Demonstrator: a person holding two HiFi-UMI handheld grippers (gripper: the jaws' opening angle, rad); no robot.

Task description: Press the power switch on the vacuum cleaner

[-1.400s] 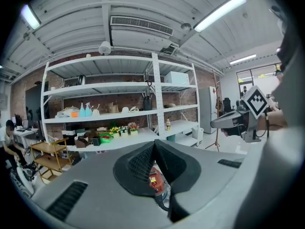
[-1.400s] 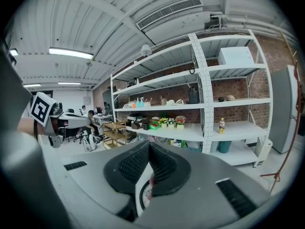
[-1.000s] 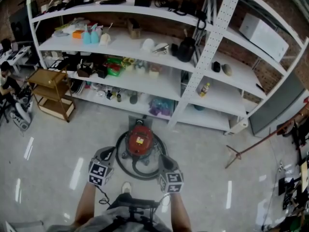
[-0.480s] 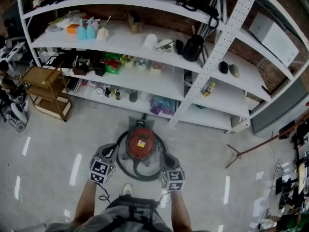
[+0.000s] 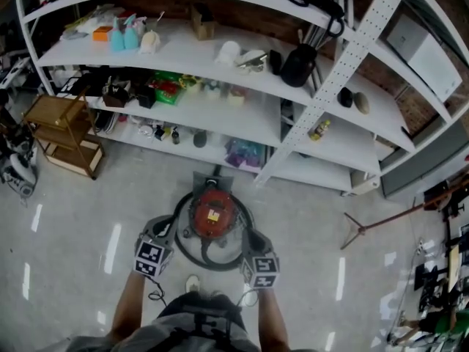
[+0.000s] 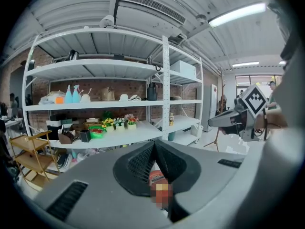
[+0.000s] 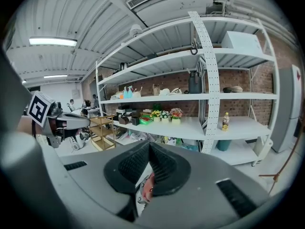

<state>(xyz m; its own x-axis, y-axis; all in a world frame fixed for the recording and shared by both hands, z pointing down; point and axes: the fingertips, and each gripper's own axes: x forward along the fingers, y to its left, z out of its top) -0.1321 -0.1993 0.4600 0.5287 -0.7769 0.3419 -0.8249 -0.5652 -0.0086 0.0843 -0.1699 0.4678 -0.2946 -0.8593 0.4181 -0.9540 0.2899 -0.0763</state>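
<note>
Standing over the red vacuum cleaner (image 5: 214, 213) on the floor (image 5: 80, 196), I hold the left gripper (image 5: 161, 231) and right gripper (image 5: 253, 242) either side of it, jaws pressed together on nothing, so I would lower one closed tip squarely onto its top switch, too small to make out

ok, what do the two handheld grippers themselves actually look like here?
The left gripper and right gripper match: matte grey moulded bodies with dark slots, and black grid-textured jaw pads. In the head view each carries a cube with black-and-white square markers. The forearms show no sleeves.
</note>
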